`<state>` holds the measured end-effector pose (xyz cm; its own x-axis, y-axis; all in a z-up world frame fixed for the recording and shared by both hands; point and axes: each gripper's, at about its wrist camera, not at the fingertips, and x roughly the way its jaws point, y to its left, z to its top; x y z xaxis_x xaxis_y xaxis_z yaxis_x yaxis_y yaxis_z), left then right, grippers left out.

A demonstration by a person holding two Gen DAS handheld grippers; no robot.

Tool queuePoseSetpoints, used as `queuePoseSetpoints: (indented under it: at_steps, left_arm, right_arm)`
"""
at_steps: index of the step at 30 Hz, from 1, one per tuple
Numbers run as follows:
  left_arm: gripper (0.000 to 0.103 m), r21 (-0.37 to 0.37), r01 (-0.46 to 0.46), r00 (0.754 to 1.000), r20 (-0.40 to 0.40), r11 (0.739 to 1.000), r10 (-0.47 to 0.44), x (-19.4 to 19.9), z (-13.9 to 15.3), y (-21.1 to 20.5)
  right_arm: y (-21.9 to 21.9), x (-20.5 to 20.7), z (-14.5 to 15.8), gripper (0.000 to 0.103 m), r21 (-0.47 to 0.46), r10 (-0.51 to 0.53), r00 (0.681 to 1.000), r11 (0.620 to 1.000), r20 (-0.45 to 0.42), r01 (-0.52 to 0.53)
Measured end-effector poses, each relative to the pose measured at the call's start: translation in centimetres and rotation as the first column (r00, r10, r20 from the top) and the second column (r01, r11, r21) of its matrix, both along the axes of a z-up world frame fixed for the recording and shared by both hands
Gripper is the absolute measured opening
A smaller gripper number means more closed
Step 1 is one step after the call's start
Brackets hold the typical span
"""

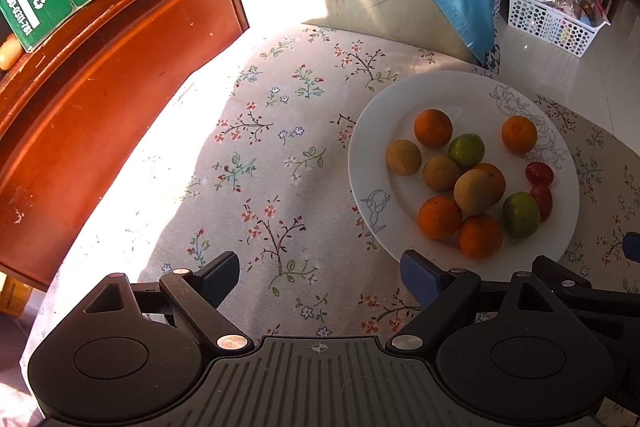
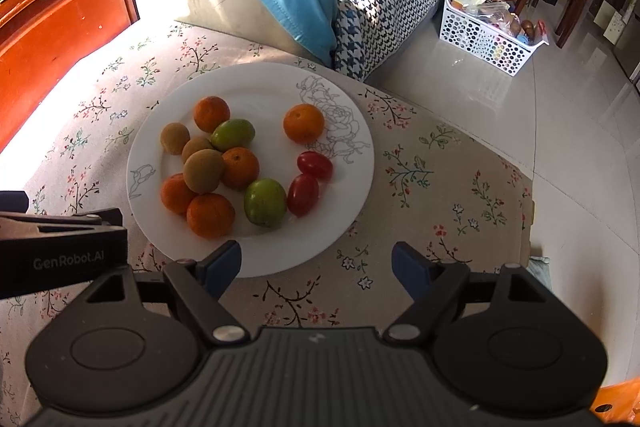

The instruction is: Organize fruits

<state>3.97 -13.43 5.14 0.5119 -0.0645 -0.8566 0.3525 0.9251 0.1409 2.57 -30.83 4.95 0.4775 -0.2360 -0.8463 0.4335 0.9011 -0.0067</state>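
Holding round glossy fruits (image 2: pixel 240 167), smooth white plate (image 2: pixel 352 187)

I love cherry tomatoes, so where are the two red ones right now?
In the right wrist view, the two cherry tomatoes lie together on the white plate's right side, just right of a green fruit and below a lone orange.

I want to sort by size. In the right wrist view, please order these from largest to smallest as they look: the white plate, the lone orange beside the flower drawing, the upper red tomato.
1. white plate, clearly largest.
2. lone orange.
3. upper red tomato, smallest.
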Motion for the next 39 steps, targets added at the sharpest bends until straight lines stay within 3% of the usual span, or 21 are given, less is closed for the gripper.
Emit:
queuePoseSetpoints:
  at_steps: [17,32,39]
  left_arm:
    - [0.089,0.014,0.004,0.999,0.046,1.0,-0.005,-0.6,0.8,0.5]
    - [0.089,0.01,-0.015,0.999,0.048,1.0,0.015,-4.4,0.3,3.8]
    - [0.089,-0.013,-0.032,0.999,0.034,0.999,0.033,-5.8,0.0,6.0]
  right_arm:
    - [0.9,-0.6,0.5,0.082,-0.028,0.012,0.999,1.0,0.032,-0.011]
    - [3.5,-4.5,-0.7,0.082,0.03,0.024,0.996,0.999,0.086,-0.026]
    - [6.4,-6.1,-1.8,0.086,0.036,0.143,0.985,0.988,0.096,-0.147]
